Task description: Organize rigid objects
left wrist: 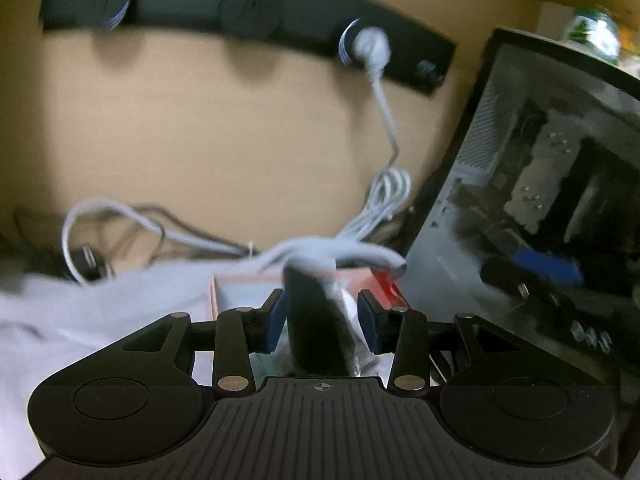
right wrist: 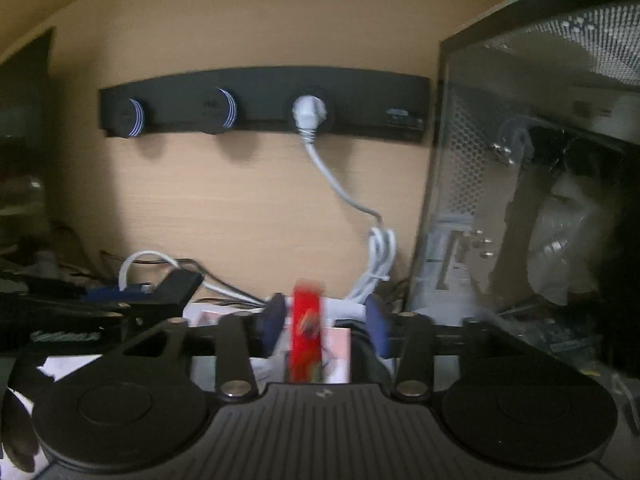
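Black slab (left wrist: 316,320): stands on edge between the left gripper (left wrist: 323,316) pads, at 12 o'clock from the palm; looks stiff, light, smooth-sided, so likely slippery; best pinched on its flat faces.
Left tongs: about half open; one pad seems to touch the slab, the other stands clear, so a firm hold cannot be told.
Red piece (right wrist: 306,336): thin, rigid-looking, blurred, upright between the right gripper (right wrist: 325,322) pads; take it by the broad faces.
Right tongs: narrowish, gaps show both sides; grip cannot be told.
Pose: both grippers tilt down toward the wall, power strip (right wrist: 264,110) at 12 o'clock, case (right wrist: 540,200) at 2 o'clock.
Pink box (left wrist: 248,292): just behind the slab, at 11 o'clock.
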Demonstrator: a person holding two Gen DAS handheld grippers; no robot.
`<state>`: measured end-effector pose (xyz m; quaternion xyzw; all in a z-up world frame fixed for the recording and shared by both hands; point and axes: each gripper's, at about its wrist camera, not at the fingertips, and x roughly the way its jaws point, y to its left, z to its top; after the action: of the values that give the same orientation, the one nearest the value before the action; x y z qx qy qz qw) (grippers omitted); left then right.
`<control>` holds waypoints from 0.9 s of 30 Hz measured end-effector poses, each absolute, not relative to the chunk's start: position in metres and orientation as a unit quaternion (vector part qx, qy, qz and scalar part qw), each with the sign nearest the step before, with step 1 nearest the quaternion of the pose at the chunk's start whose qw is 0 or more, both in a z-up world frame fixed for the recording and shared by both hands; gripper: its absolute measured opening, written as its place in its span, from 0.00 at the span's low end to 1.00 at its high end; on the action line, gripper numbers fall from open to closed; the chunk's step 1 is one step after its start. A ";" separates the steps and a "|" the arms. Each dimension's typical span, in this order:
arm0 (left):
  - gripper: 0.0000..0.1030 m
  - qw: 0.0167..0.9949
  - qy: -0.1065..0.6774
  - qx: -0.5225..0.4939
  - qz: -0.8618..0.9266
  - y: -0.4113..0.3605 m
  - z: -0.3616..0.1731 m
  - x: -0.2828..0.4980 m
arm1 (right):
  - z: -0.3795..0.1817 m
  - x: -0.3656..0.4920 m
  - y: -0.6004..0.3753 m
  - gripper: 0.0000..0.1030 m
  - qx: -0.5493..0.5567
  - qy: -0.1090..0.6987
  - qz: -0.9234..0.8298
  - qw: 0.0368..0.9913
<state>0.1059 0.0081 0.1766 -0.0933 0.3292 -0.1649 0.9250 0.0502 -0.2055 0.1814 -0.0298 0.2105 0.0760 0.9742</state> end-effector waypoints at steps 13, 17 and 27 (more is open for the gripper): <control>0.42 0.924 0.372 -0.023 -0.085 0.011 0.080 -0.015 | 0.033 -0.028 -0.208 0.58 -0.008 0.356 0.089 0.930; 0.42 0.923 0.383 0.021 -0.043 0.007 0.057 -0.035 | 0.007 -0.028 -0.197 0.59 -0.013 0.389 0.092 0.917; 0.50 0.921 0.389 0.006 -0.029 0.006 0.043 -0.028 | -0.013 -0.009 -0.187 0.99 -0.026 0.373 0.062 0.926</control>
<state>-0.0282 0.0060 0.0426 0.0059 0.3890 -0.0293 0.9208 -0.0089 -0.1875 -0.0133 -0.0258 0.3727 0.0622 0.9255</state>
